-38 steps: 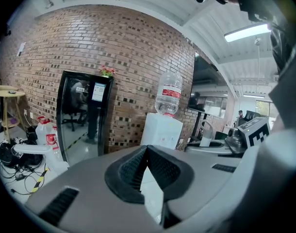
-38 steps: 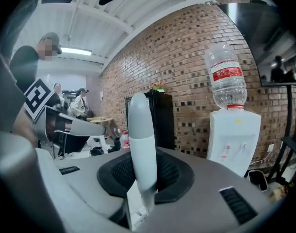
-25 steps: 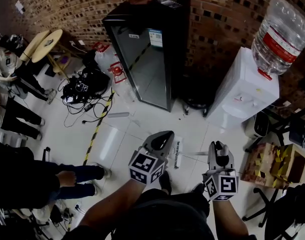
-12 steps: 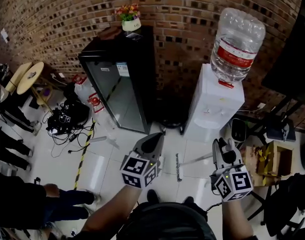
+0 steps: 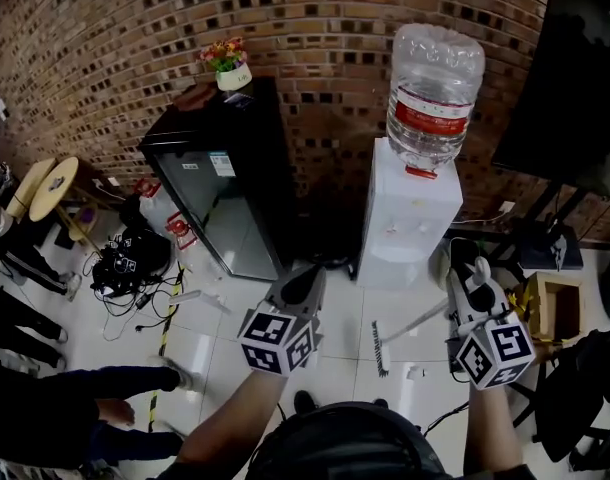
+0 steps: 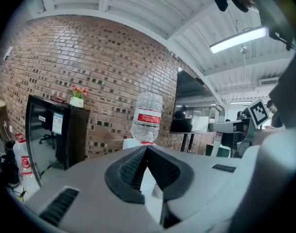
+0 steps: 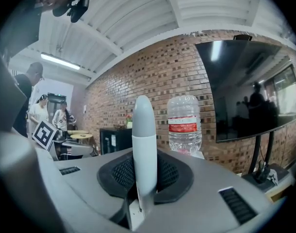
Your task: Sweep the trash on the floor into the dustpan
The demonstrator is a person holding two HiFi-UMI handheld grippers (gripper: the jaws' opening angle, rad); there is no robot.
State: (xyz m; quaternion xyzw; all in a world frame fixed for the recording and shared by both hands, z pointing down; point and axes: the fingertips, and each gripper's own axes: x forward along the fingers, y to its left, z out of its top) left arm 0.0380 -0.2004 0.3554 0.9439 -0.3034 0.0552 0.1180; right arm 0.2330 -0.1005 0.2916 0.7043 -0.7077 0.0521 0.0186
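Head view, right gripper [image 5: 465,260] clamping broom [image 5: 379,342], left gripper [image 5: 306,278] closed, water dispenser [image 5: 410,208] ahead.

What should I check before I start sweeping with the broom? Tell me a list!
1. Broom held tight: ok. The right gripper has its jaws shut on the grey-and-white broom handle.
2. Broom head low: ok. The bristled broom head is down by the white tiled floor; whether it touches, cannot tell.
3. Trash spotted: ok. A small white scrap lies on the floor beside the broom head.
4. Dustpan ready: not ok. No dustpan shows in any view.
5. Other gripper free for the dustpan: ok. The left gripper has its jaws together with nothing between them.
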